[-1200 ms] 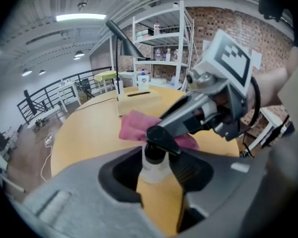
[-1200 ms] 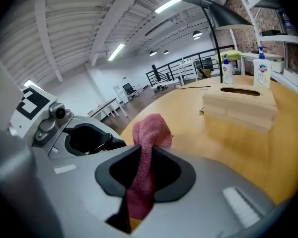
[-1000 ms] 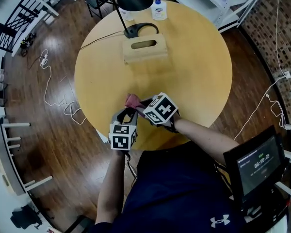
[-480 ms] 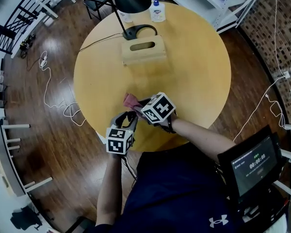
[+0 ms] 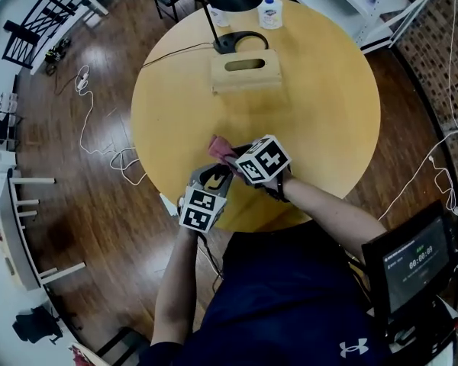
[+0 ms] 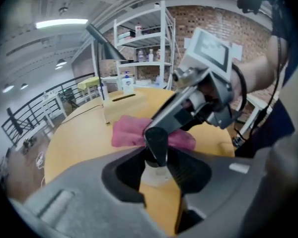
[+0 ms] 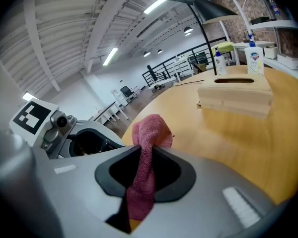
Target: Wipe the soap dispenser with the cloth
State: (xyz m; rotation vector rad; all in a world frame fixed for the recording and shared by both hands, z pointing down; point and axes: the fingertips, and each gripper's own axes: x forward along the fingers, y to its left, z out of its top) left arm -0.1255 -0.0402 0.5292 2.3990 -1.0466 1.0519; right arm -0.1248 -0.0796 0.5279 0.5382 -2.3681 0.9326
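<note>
Cloth point(image 7: 148, 133) is pinched in the narrowly set right tongs point(image 7: 145, 163), with its free end left bunched forward for wiping. The soap dispenser point(image 6: 156, 144) is gripped in the left tongs point(image 6: 156, 158), whose jaws have just been closing, and is steadied at the near edge of the desk point(image 5: 320, 105), just beside the cloth.

Pink cloth point(image 7: 146, 148) near upright soap dispenser point(image 6: 156, 145)

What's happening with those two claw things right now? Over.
Left gripper just closed on soap dispenser. Right gripper pinches cloth close by. Wooden box far off.
</note>
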